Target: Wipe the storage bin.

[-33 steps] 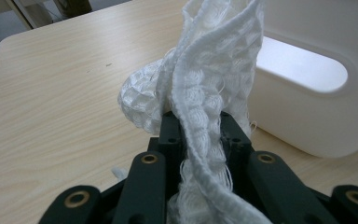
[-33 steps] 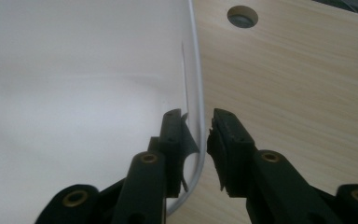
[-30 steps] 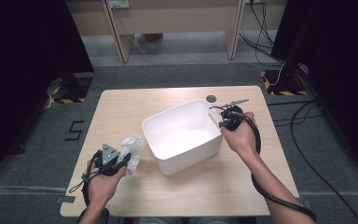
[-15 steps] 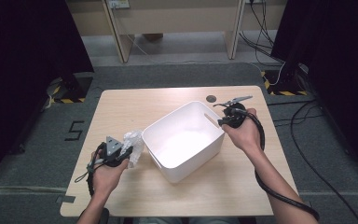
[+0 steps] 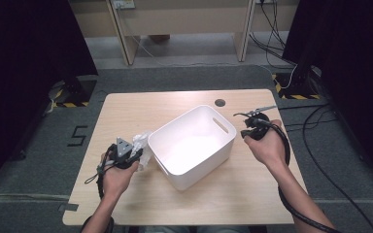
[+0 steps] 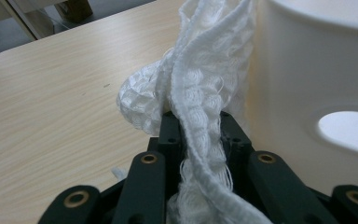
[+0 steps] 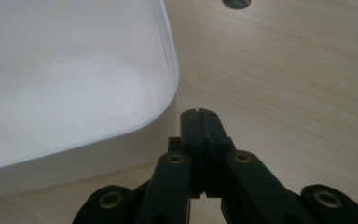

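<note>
White cloth clamped in my left gripper, beside the bin.

My left gripper (image 6: 198, 123) is clamped on a white, knobbly woven cloth (image 6: 200, 88) that rises past the frame's top at twelve o'clock, its upper end cut off. In the high view that cloth (image 5: 141, 145) is a small pale bunch touching the white rectangular plastic bin (image 5: 194, 145) at the bin's nine o'clock; its weave is too small to read there. My right gripper (image 7: 199, 116) has just been closing and its jaws now meet with nothing between them, just off the bin's corner, on the pale wooden table (image 5: 252, 189). From above, my right gripper (image 5: 252, 127) sits at the bin's three o'clock, its jaws hard to make out.
</note>
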